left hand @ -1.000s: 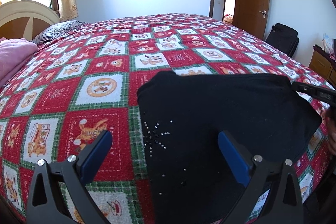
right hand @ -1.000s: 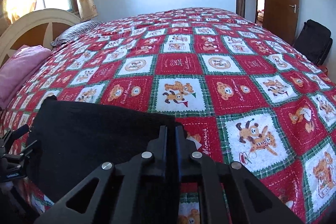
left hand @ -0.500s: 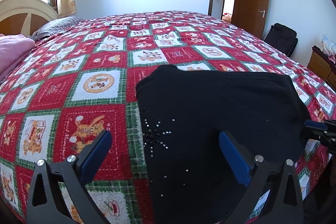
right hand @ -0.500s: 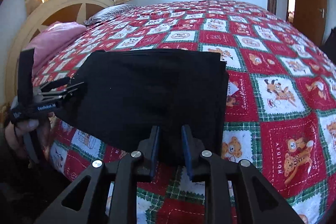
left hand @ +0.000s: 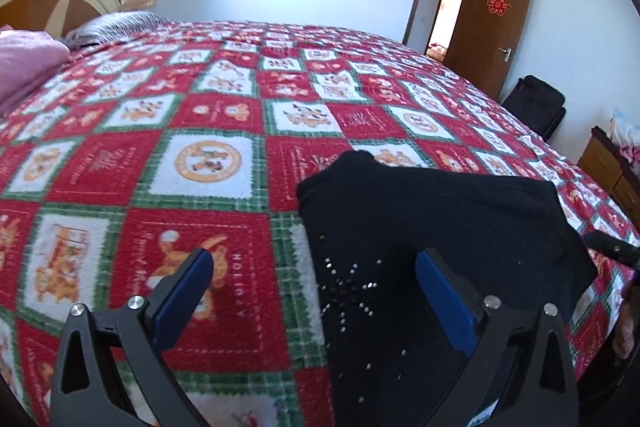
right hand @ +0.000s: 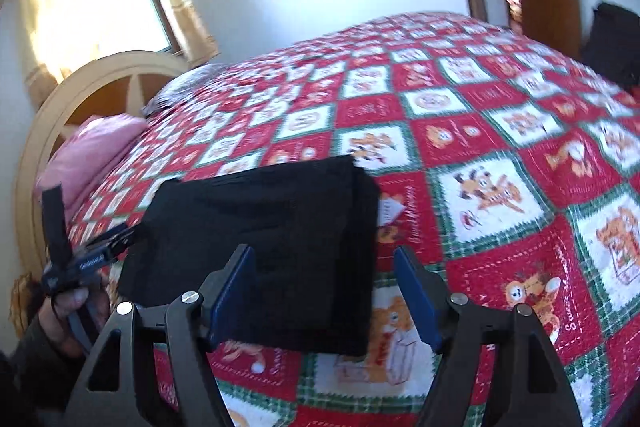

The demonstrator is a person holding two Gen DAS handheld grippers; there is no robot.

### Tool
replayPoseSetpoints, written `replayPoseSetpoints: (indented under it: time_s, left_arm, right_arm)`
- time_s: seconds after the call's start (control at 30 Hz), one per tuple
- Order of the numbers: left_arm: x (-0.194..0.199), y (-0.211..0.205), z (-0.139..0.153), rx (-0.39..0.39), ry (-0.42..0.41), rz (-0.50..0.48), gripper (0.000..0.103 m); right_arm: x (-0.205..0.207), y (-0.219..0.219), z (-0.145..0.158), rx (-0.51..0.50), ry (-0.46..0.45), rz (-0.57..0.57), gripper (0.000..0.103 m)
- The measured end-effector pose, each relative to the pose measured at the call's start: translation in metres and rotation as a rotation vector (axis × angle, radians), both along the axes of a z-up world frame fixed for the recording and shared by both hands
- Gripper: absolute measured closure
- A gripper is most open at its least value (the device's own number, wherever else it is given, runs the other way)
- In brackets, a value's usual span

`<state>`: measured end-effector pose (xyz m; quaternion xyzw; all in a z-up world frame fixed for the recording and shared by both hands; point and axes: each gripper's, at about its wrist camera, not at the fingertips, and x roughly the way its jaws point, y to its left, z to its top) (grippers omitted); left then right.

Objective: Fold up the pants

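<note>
Black pants (left hand: 432,227) with small silver studs lie folded into a flat rectangle near the front edge of the bed; they also show in the right wrist view (right hand: 260,235). My left gripper (left hand: 312,275) is open and empty, hovering over the pants' left edge. My right gripper (right hand: 324,271) is open and empty, just above the near right part of the pants. The left gripper also shows at the left of the right wrist view (right hand: 104,251), and the right gripper's tip shows in the left wrist view (left hand: 608,247).
The bed is covered by a red, green and white cartoon quilt (left hand: 200,155). A pink blanket (left hand: 24,63) and a striped pillow (left hand: 116,27) lie by the headboard. A brown door (left hand: 492,23), a black bag (left hand: 536,107) and a wooden cabinet (left hand: 612,171) stand on the right.
My right gripper has opened, let go of the pants and swung round to face the headboard. The pants now lie flat. My left gripper stayed open and shifted slightly.
</note>
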<state>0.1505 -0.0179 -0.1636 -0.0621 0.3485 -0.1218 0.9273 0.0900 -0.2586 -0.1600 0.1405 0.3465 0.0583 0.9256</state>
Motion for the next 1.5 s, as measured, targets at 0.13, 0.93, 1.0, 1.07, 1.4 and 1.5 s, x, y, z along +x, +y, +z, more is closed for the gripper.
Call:
replayPoseSetpoints:
  time_s: [0.13, 0.93, 1.0, 1.07, 1.4, 1.5]
  left_arm:
    - [0.007, 0.000, -0.002, -0.049, 0.014, -0.031, 0.001]
    - [0.001, 0.004, 0.012, -0.228, 0.041, -0.168, 0.091]
    - [-0.002, 0.009, 0.019, -0.239, 0.025, -0.170, 0.091]
    - [-0.006, 0.016, 0.027, -0.241, 0.005, -0.167, 0.091]
    - [-0.018, 0.104, 0.055, -0.200, -0.077, -0.009, 0.091]
    - [-0.022, 0.133, 0.055, -0.181, -0.082, 0.058, 0.091]
  right_arm:
    - [0.022, -0.004, -0.011, 0.045, 0.051, 0.006, 0.030]
    - [0.031, 0.009, -0.005, 0.126, 0.022, 0.075, 0.076]
    - [0.029, 0.014, 0.004, 0.115, 0.000, 0.083, 0.076]
    - [0.031, 0.018, 0.011, 0.116, -0.010, 0.090, 0.076]
    - [0.091, 0.100, 0.035, 0.112, -0.024, 0.255, 0.076]
    - [0.113, 0.137, 0.039, 0.108, -0.026, 0.318, 0.076]
